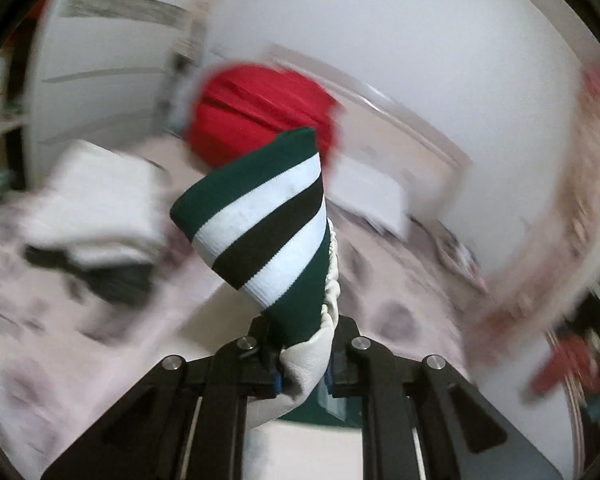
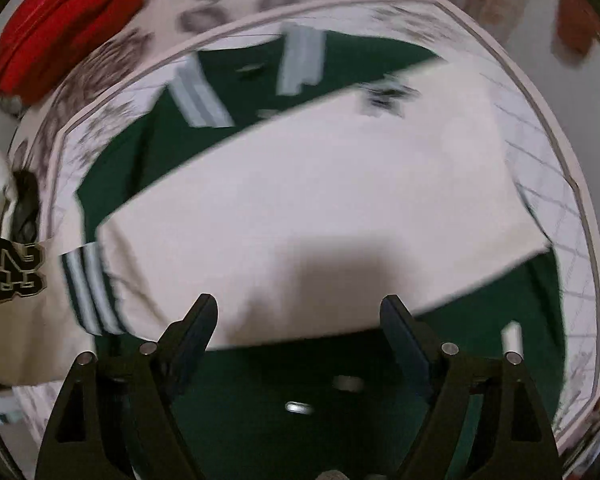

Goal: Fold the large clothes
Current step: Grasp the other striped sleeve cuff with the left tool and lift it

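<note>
- Fingers of the left gripper [image 1: 302, 364] are pressed together on the white leather-look sleeve [image 1: 306, 364] of a varsity jacket; the sleeve's ribbed cuff [image 1: 256, 216], striped dark green, white and black, stands up in front of the lens.
- Right gripper [image 2: 300, 320] has its jaws spread wide apart, holding nothing, poised over the jacket [image 2: 260, 412], which lies spread flat on the patterned bed cover [image 2: 556, 184].
- White sleeve [image 2: 300, 208] of the jacket lies folded diagonally across its green body; its striped cuff [image 2: 90, 292] is at the left.
- Metal snap [image 2: 299, 408] shows on the green front between the right gripper's fingers.
- Number "23" [image 2: 16, 270], black with a pale outline, reads sideways on a beige garment [image 2: 16, 344] at the left edge.
- Red folded cloth [image 2: 68, 28] sits at the far corner of the bed; it also appears behind the cuff in the left wrist view, with a white folded pile [image 1: 100, 208] to its left.
</note>
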Demonstrator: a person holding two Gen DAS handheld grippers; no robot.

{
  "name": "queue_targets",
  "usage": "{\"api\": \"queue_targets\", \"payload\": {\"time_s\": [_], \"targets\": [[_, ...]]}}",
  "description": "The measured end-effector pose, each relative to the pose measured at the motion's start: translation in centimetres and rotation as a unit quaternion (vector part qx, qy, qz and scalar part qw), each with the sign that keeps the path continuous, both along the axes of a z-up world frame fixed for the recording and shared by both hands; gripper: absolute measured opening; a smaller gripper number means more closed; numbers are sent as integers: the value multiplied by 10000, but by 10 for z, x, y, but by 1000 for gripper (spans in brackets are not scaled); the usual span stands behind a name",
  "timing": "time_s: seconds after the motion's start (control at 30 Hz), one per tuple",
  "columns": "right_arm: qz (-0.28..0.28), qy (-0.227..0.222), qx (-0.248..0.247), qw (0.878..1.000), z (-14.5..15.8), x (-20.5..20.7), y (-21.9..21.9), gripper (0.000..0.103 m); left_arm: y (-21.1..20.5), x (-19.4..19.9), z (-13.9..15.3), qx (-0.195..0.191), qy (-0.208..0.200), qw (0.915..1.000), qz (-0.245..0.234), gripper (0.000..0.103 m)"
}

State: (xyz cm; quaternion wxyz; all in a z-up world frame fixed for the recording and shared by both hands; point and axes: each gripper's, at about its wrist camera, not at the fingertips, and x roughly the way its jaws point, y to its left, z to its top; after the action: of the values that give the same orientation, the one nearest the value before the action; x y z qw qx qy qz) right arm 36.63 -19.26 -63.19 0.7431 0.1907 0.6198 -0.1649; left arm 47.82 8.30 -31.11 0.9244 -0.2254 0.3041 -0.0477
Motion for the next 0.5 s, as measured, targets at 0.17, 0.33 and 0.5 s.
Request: {"api": "queue_targets", "payload": {"time_s": [0.17,0.33,0.5], "targets": [[-681,276,-29,9973,-16,-67,-113,85,-193,0,-56,14,619,9899,-1272,11],[-1116,484,-250,9923,-33,-121,-207,85,-316,-15,-127,496,1364,9706,-1922,11],[-1275,480,-26,9907,-48,-152,-264,85,-362,-18,-194,1267,2346,9413,-2072,15]]}}
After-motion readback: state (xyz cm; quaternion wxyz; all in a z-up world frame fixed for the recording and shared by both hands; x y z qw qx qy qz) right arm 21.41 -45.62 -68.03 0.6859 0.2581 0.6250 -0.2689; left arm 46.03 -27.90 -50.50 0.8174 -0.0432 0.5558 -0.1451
